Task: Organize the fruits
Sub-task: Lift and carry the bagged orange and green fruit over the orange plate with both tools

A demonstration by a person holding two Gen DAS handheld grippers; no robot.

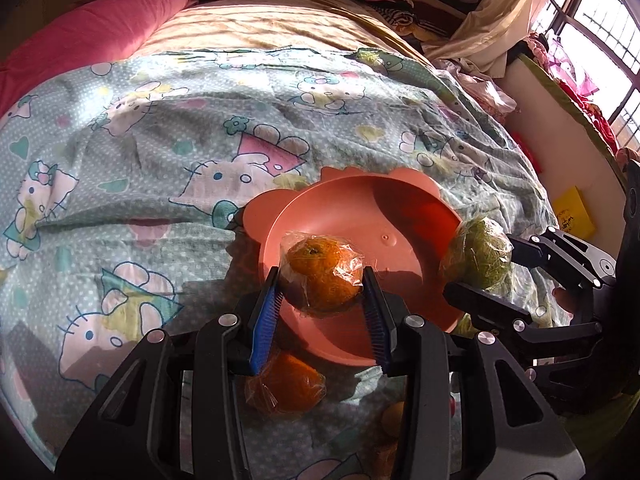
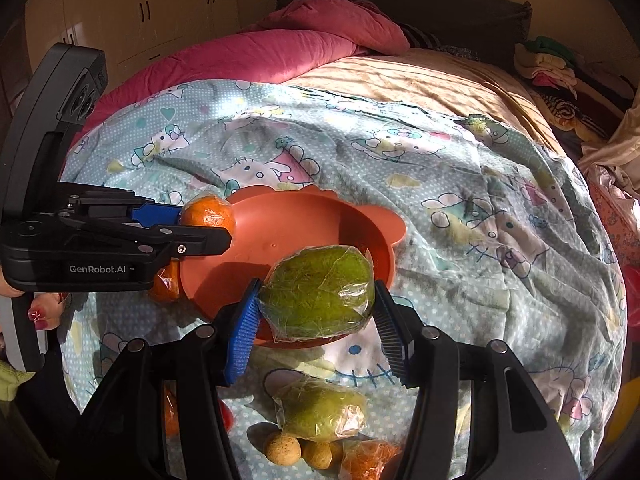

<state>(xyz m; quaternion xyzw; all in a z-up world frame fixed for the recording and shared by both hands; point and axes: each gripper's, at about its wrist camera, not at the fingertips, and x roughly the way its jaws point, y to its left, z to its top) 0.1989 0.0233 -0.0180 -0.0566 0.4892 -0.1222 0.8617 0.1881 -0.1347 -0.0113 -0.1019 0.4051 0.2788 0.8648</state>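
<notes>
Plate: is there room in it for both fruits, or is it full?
The plate is bare inside: room across its middle and far side by the ears. The left claw holds an orange over its near side, the right claw a green fruit. Crowded: the sheet in front, with more fruits.

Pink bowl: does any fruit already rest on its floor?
No. In the right wrist view the pink bowl's floor is bare; the wrapped orange and green fruit are both held in gripper fingers.
</notes>
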